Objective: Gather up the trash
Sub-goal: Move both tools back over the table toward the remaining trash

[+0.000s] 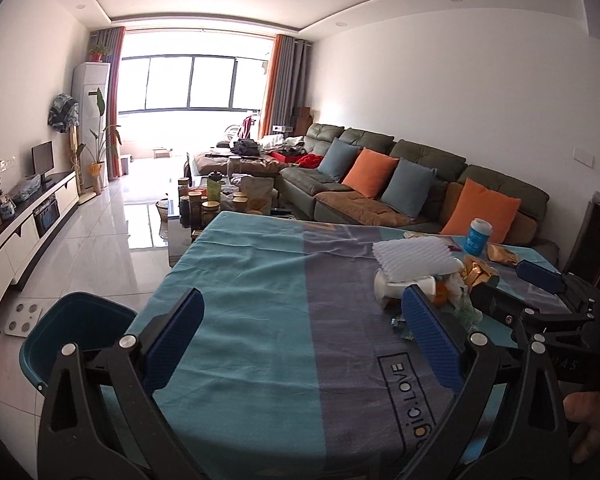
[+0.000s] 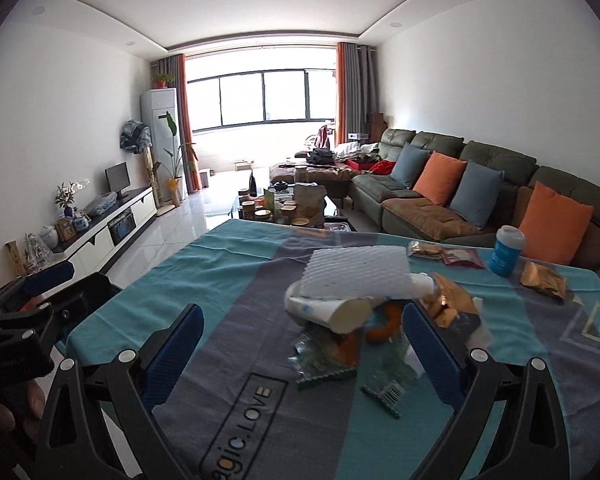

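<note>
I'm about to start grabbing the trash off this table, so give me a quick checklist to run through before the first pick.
1. Right gripper open: ok, jaws wide apart.
2. Left gripper open and empty: ok.
3. Trash pile lined up ahead of the right gripper: ok.
4. Teal bin within reach at the table's left edge: ok, though whether it has room inside, cannot tell.
5. Foam sheet stable on top of the pile: not ok, it rests loosely and tilted.
6. Blue cup empty, so trash: cannot tell.
</note>
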`<state>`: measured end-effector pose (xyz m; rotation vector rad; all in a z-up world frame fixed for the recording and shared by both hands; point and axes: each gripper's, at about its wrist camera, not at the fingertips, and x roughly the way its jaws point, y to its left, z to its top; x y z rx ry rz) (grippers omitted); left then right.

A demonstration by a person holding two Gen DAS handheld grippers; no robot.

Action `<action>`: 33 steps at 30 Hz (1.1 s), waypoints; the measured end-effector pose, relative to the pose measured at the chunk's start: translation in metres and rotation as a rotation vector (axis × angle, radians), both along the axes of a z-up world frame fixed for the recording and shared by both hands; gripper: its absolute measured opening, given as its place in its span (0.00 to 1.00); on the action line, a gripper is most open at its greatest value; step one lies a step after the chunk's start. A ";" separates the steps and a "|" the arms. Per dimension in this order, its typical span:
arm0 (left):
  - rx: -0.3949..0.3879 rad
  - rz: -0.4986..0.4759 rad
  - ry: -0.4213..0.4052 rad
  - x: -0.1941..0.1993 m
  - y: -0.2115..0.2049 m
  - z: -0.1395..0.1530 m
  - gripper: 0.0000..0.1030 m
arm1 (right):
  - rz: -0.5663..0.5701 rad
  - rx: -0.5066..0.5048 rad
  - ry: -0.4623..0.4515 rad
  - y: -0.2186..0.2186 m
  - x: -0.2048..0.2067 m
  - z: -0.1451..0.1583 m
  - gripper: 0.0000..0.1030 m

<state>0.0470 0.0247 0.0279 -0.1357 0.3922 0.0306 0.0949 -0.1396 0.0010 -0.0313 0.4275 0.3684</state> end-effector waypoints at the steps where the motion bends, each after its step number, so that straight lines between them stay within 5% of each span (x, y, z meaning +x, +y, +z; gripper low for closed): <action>1: -0.005 -0.010 -0.003 0.000 -0.003 -0.001 0.95 | -0.019 0.002 -0.007 -0.008 -0.004 -0.002 0.93; 14: 0.041 -0.096 -0.151 -0.016 -0.037 0.002 0.95 | -0.187 0.006 -0.078 -0.048 -0.046 -0.012 0.93; 33: 0.041 -0.163 -0.062 0.015 -0.050 -0.022 0.95 | -0.225 -0.014 0.017 -0.054 -0.024 -0.035 0.93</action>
